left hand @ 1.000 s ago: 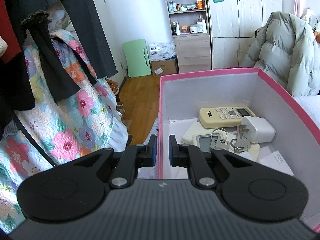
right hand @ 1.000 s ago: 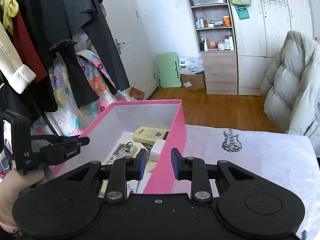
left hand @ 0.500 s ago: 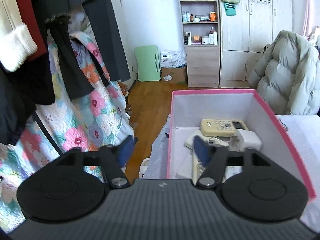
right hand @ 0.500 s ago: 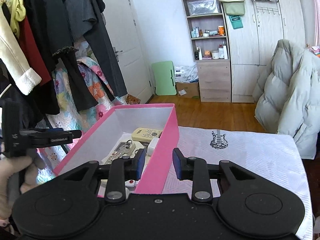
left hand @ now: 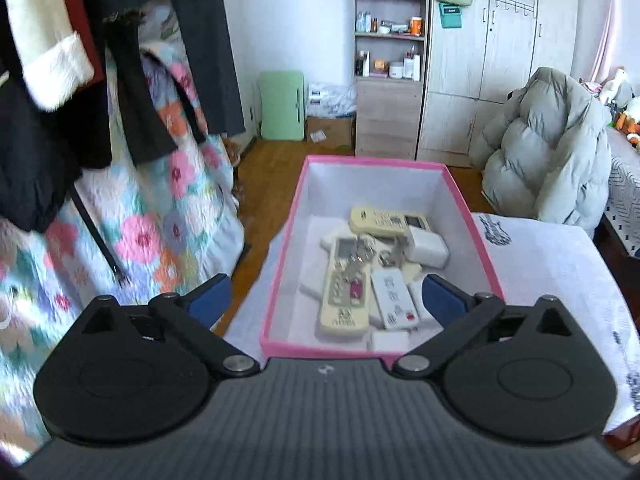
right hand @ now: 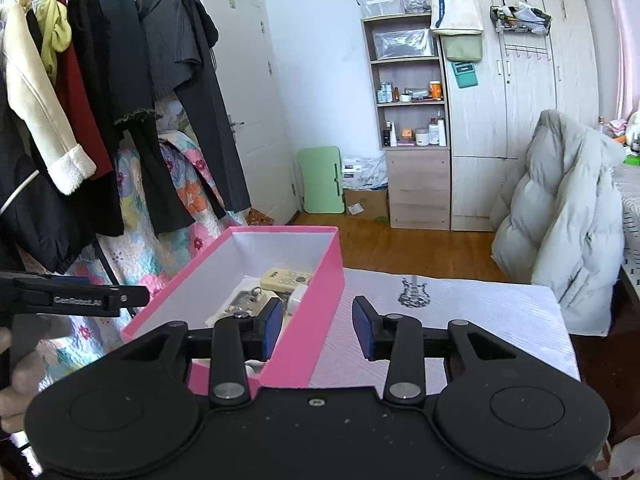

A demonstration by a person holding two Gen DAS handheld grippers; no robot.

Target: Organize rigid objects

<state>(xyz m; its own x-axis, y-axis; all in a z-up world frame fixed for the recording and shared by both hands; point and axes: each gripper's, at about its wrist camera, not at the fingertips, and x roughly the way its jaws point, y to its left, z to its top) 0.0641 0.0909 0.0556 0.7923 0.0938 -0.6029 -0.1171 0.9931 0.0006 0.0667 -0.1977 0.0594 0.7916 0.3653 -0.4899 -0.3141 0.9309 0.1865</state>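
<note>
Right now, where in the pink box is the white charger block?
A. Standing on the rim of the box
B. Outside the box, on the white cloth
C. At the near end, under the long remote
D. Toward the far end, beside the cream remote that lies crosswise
D: in the left wrist view the white charger block lies inside the pink box, right next to the crosswise cream remote near the far wall.
</note>
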